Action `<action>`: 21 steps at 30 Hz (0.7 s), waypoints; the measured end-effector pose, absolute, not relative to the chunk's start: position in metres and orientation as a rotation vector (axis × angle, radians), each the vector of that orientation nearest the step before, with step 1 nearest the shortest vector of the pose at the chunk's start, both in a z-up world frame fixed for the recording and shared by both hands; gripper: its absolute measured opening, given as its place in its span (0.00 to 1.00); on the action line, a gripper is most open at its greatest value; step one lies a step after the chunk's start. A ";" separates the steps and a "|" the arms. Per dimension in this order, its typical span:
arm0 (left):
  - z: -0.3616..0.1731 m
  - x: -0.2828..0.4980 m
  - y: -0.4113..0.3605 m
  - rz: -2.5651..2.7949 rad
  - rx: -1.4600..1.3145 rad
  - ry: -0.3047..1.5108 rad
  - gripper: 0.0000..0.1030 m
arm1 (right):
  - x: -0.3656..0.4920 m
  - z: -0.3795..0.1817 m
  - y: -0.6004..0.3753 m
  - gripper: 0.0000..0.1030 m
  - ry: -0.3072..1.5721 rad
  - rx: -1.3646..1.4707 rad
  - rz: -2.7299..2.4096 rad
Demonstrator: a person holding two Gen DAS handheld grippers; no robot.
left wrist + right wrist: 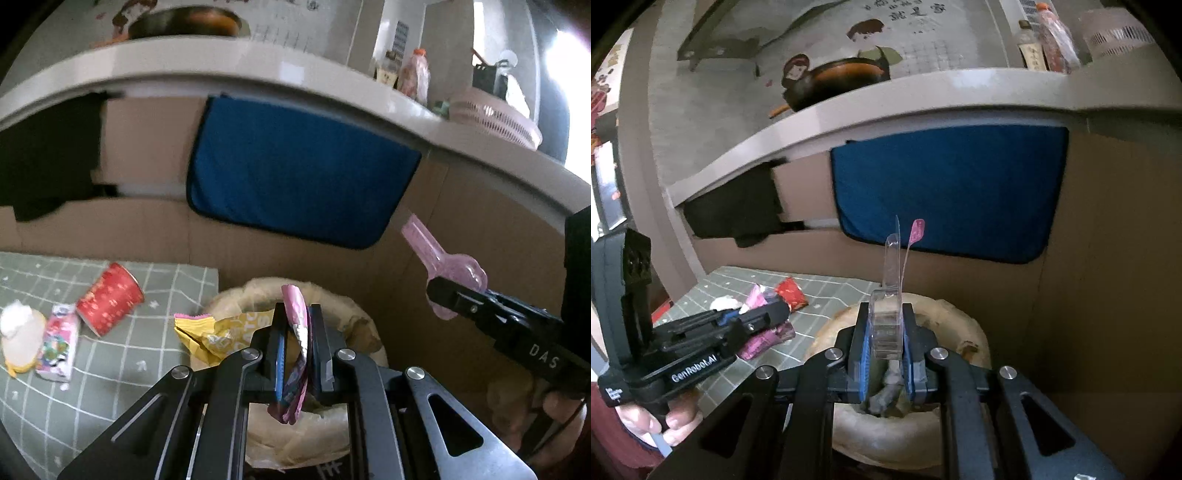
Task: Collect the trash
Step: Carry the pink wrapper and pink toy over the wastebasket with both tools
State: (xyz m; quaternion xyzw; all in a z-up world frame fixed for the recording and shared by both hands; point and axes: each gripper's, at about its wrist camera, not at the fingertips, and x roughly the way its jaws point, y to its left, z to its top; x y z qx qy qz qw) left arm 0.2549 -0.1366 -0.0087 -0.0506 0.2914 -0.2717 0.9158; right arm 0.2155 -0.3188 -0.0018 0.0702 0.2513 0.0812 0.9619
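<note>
Nearest our left camera, our left gripper point(297, 332) is closed on a pink wrapper point(297, 354), which stands on edge between the two fingers and hangs below them. Directly beneath it is the trash bin point(364, 325), a round opening lined with a pale bag, set against the cardboard wall point(461, 206). A yellow wrapper point(210, 332) lies crumpled at the bin's left rim, partly over the edge of the checked green mat point(110, 376).

In the right camera, our right gripper point(886, 332) is clamped on a clear plastic package point(888, 317) with a pink backing card, whose long neck sticks upward past the fingertips. It is also held over the bin, where some grey crumpled trash point(886, 395) shows between the fingers. From the left camera the same package looks pink and pokes up and to the left from the right gripper's tips.

Further left on the mat lie a red paper cup point(110, 299) on its side, a small colourful packet point(59, 343) just beside it, and a white wad of tissue point(14, 321) resting on a pale cup-shaped object point(22, 343) at the mat's edge.

Behind everything, a blue cloth point(295, 166) hangs from the white counter edge point(229, 59), with a black cloth point(48, 155) to its left. On the counter sit a dark pan point(184, 22), bottles point(415, 75) and a pink basket point(495, 118).
</note>
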 end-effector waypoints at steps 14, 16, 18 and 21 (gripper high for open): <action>-0.029 0.272 -0.137 -0.548 -0.108 0.647 0.11 | 0.240 -0.033 -0.320 0.13 0.572 0.173 0.173; -0.029 0.273 -0.136 -0.548 -0.112 0.651 0.11 | 0.241 -0.034 -0.320 0.13 0.575 0.173 0.170; -0.030 0.275 -0.135 -0.547 -0.114 0.654 0.11 | 0.242 -0.035 -0.321 0.13 0.579 0.176 0.169; -0.031 0.278 -0.135 -0.544 -0.115 0.662 0.11 | 0.246 -0.036 -0.320 0.13 0.583 0.177 0.167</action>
